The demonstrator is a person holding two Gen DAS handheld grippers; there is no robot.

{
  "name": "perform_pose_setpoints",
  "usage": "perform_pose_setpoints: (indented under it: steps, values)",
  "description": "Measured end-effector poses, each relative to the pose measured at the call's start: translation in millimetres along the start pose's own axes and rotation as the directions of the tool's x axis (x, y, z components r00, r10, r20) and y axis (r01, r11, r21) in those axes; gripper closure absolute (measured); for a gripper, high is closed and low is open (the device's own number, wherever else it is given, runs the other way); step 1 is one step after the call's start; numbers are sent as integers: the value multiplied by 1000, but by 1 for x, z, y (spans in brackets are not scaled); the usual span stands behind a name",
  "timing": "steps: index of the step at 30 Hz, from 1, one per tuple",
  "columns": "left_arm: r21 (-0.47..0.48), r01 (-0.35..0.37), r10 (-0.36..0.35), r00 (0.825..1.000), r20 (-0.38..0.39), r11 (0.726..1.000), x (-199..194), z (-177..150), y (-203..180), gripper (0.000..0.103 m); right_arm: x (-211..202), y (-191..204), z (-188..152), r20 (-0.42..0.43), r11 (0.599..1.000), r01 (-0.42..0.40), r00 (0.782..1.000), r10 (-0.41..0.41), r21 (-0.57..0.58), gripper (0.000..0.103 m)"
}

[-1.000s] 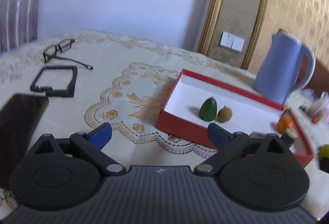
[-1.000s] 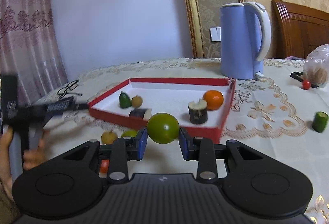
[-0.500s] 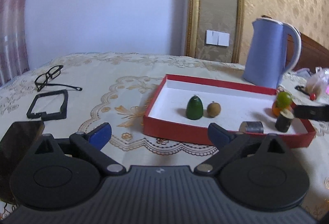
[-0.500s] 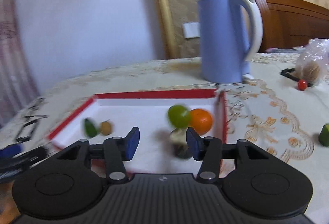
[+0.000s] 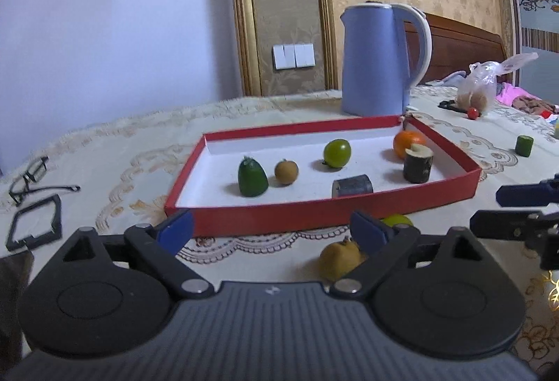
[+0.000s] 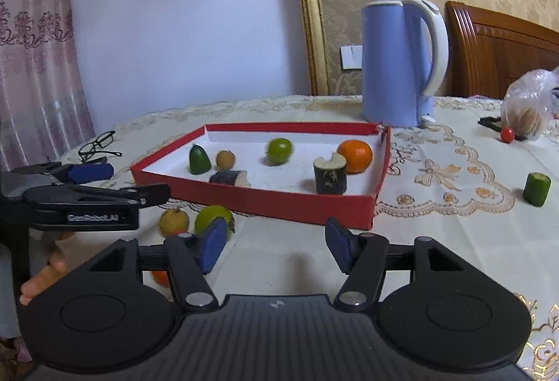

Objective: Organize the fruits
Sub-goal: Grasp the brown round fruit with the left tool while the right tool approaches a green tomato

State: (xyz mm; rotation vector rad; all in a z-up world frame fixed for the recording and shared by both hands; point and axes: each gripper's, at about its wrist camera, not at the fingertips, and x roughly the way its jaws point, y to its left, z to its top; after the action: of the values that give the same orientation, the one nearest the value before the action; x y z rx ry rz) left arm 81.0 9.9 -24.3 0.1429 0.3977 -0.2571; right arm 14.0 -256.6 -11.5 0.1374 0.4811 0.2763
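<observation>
A red box point(image 5: 314, 213) point(image 6: 265, 203) with a white floor holds a round green fruit point(image 5: 336, 153) point(image 6: 279, 150), an orange point(image 5: 408, 143) point(image 6: 355, 156), a dark green fruit point(image 5: 252, 177), a small brown fruit point(image 5: 286, 171) and two dark cut stubs point(image 5: 418, 163). On the cloth before the box lie a yellow-brown fruit point(image 5: 337, 258) point(image 6: 174, 222) and a green fruit point(image 6: 213, 218). My left gripper point(image 5: 272, 231) is open and empty, near the box's front wall. My right gripper point(image 6: 274, 244) is open and empty, back from the box.
A blue kettle point(image 5: 377, 59) stands behind the box. A green cylinder point(image 6: 536, 189), a small red ball point(image 6: 507, 134) and a plastic bag point(image 6: 527, 112) lie at the right. Glasses point(image 5: 31, 178) and a black frame point(image 5: 35, 222) lie at the left. A small orange thing point(image 6: 160, 277) sits under my right gripper.
My right gripper let go of the round green fruit, which now rests in the box, opened wide and drew back. My left gripper swung right toward the box front.
</observation>
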Motion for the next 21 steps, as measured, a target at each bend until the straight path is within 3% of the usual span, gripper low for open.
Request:
perform_pose_setpoints:
  steps: [2, 10, 12, 15, 17, 21]
  values:
    - [-16, 21, -22, 999, -36, 1000, 6, 0, 3, 19, -1, 0, -4, -4, 1000, -3, 1000, 3, 3, 41]
    - [53, 90, -85, 993, -86, 995, 14, 0, -8, 19, 4, 2, -9, -15, 1000, -3, 1000, 3, -12, 41]
    - [76, 96, -87, 990, -107, 993, 17, -1, -12, 27, 4, 2, -9, -18, 1000, -7, 1000, 7, -6, 41]
    - [61, 121, -111, 983, -143, 991, 23, -1, -10, 49, 5, 1, -9, -20, 1000, -7, 1000, 7, -3, 41]
    - [24, 142, -136, 977, -164, 990, 27, -2, -4, 77, 5, 1, -9, -20, 1000, -6, 1000, 6, -4, 40]
    - [-54, 134, -140, 981, -135, 990, 23, -2, 10, 78, 5, 1, -9, -22, 1000, -7, 1000, 7, -6, 40]
